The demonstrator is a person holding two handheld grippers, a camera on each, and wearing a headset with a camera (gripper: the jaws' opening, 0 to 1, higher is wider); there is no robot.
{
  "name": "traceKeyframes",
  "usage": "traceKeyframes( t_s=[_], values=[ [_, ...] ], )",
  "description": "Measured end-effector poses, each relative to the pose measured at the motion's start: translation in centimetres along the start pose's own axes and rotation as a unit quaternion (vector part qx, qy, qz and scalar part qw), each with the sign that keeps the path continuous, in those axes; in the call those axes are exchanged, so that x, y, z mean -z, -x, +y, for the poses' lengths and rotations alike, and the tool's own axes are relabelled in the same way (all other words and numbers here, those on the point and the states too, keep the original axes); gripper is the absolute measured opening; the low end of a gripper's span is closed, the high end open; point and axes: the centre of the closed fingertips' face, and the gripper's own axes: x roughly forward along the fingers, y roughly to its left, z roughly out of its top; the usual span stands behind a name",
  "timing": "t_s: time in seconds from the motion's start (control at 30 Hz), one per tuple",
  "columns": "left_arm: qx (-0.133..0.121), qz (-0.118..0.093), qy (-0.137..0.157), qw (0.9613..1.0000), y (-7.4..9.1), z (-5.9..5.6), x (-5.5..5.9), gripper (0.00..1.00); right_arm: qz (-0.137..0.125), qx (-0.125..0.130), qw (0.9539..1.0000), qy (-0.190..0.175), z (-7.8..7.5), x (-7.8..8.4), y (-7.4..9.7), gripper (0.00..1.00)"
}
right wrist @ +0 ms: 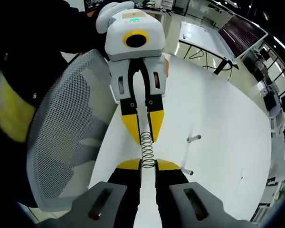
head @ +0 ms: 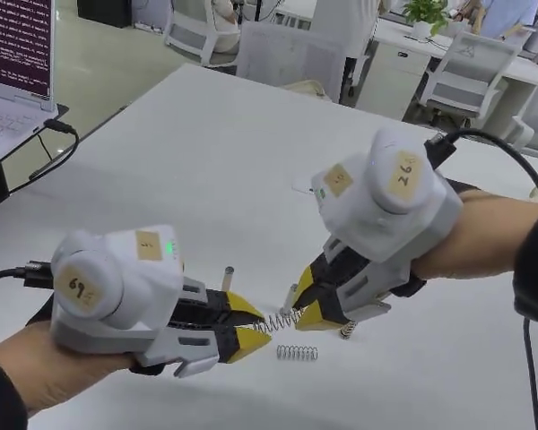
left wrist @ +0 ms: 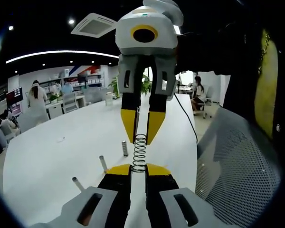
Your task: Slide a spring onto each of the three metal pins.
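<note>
Tips meet nose to nose: the left gripper [head: 255,326] and the right gripper [head: 302,305] each pinch one end of a small coiled silver metal spring [head: 282,320]. It is held in the air between them, just above the white tabletop [head: 206,152]. Both pairs of yellow jaws are pressed onto the coil. Just below it, a second silver spring [head: 297,353] lies flat on the table. Close behind the left gripper stands an upright grey metal pin [head: 227,278]. In the left gripper view, three pins line up beside the held spring, and the nearest one, a ribbed-looking pin [left wrist: 125,148], stands just beside it.
</note>
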Motion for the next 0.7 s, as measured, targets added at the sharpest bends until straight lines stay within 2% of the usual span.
traceKeyframes(
  t_s=[0.33,0.7],
  values=[
    [0.001,-0.003,-0.004,1.0,0.0,-0.1,-0.2,0.03,-0.011,0.002,0.9999,0.006,0.1,-1.2,0.7,0.07],
    [-0.001,-0.01,-0.005,0.9999,0.2,0.2,-0.3,0.03,-0.003,0.001,0.9997,0.024,0.1,-2.5,1.1,0.07]
  ],
)
